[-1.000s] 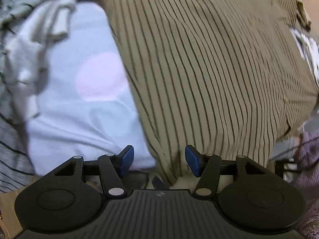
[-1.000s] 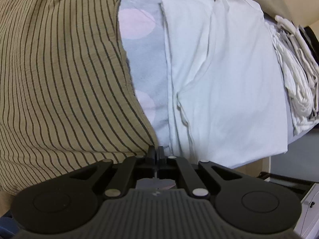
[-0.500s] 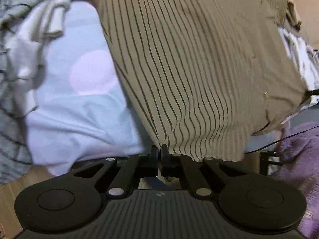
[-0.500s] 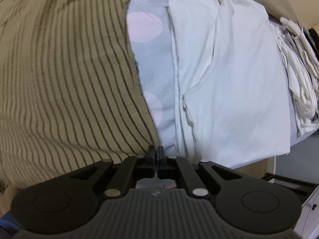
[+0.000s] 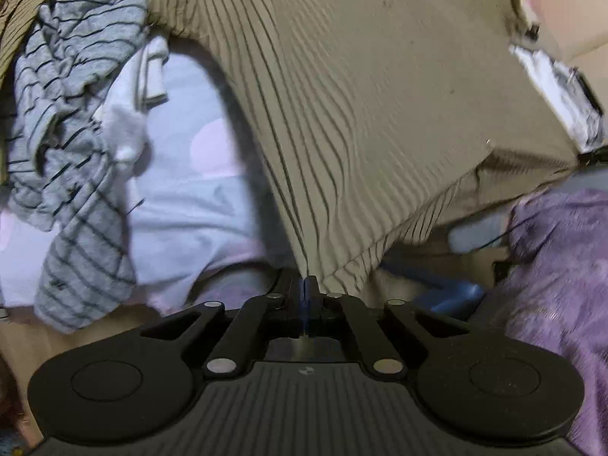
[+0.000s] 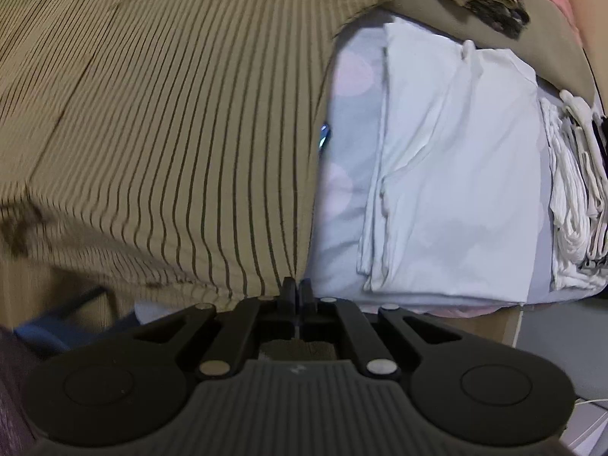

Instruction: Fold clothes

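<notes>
Dim indoor light, heavy fisheye bending at edges, motion blur smearing the striped shirt, corners dark.

Olive striped shirt of thin, crinkled matt cloth, grey striped top of soft knit, white folded garment of smooth cotton, purple blanket fuzzy, gripper bodies matt black ribbed plastic

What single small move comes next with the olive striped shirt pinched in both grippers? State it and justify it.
Probably carry the near hem away from you, over the shirt's body. The left gripper and right gripper are each shut on the near edge of the olive striped shirt, which is raised off the polka-dot sheet, ready to fold over.
</notes>
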`<state>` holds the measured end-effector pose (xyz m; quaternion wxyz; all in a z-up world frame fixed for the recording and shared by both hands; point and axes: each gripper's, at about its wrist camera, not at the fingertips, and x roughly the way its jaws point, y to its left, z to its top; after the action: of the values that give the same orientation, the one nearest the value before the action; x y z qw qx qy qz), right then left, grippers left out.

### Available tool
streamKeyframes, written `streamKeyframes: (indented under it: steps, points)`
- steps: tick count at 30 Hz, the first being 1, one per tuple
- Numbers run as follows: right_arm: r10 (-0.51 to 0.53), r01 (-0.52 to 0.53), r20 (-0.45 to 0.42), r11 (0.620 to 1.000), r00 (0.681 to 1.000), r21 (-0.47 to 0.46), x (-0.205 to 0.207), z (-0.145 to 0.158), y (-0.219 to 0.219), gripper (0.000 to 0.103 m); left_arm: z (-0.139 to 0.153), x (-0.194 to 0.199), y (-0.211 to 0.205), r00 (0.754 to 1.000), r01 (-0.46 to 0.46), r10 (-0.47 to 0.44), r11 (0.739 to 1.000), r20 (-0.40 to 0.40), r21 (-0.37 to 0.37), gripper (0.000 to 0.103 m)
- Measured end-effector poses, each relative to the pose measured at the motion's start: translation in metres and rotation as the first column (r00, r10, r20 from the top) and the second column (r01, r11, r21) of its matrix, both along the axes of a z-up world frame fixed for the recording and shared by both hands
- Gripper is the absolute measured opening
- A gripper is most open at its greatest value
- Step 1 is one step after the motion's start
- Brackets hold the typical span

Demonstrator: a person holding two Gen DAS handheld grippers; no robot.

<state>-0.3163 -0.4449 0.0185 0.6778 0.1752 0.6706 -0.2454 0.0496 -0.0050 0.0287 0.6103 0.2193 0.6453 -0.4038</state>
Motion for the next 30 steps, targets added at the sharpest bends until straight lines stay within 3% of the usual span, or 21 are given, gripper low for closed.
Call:
streamKeyframes:
  steps: [4,12,18,21,23,30]
  points:
    - [0.018,-0.018,-0.054,1.000,0.998,0.002,-0.005,-0.015,0.000,0.001,-0.017,0.007,0.013,1.000,-0.013,0.013,0.997,0.009,0.070,0.000]
    - [-0.033,0.038,-0.094,0.998,0.995,0.052,-0.005,-0.045,-0.012,0.002,-0.031,0.022,0.012,0.998,-0.052,0.050,0.996,0.032,0.074,0.000]
    - [-0.047,0.050,-0.060,0.998,0.997,0.040,0.001,-0.043,-0.017,0.014,-0.017,0.061,0.004,0.977,-0.173,0.176,0.984,0.124,-0.040,0.000]
    - [-0.076,0.076,0.004,0.997,0.997,0.022,0.004,-0.026,-0.024,0.024,-0.006,0.081,-0.009,0.957,-0.216,0.234,0.969,0.173,-0.118,0.006]
    - [-0.106,0.106,0.057,0.994,0.993,0.002,0.007,-0.013,-0.034,0.026,0.001,0.093,-0.022,0.941,-0.236,0.268,0.957,0.207,-0.170,0.014]
    - [-0.242,0.269,0.261,0.961,0.934,-0.069,0.032,0.014,-0.073,0.029,0.015,0.145,-0.066,0.874,-0.303,0.395,0.898,0.282,-0.319,0.024]
